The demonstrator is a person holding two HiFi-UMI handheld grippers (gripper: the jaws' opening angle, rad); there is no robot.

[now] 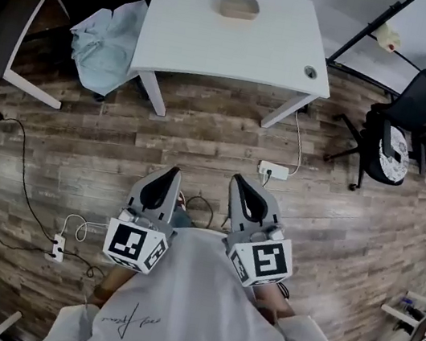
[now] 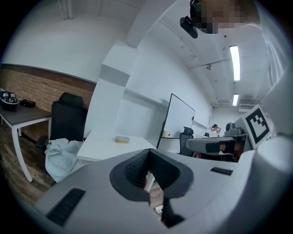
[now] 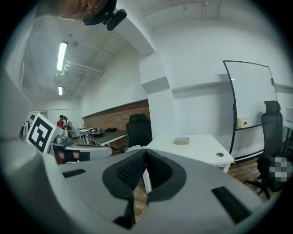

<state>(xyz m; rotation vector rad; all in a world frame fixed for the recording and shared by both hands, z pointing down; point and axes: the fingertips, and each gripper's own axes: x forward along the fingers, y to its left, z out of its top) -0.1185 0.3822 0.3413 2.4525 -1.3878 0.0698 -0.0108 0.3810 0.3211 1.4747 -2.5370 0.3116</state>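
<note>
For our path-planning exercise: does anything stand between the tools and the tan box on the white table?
Nothing visible: only floor and tabletop separate the left tool and right tool from the tan box.

We stood in an office: a white counter [image 1: 219,44], a swivel chair [image 1: 425,101], a whiteboard [image 3: 252,100] and strip lights [image 2: 235,57] overhead.

White power strip [image 1: 274,170] flat on wood floor [image 1: 349,230]

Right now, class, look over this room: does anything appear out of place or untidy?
A crumpled pale blue cloth is heaped beside the white table, and a power strip with loose cables lies on the wooden floor.
</note>
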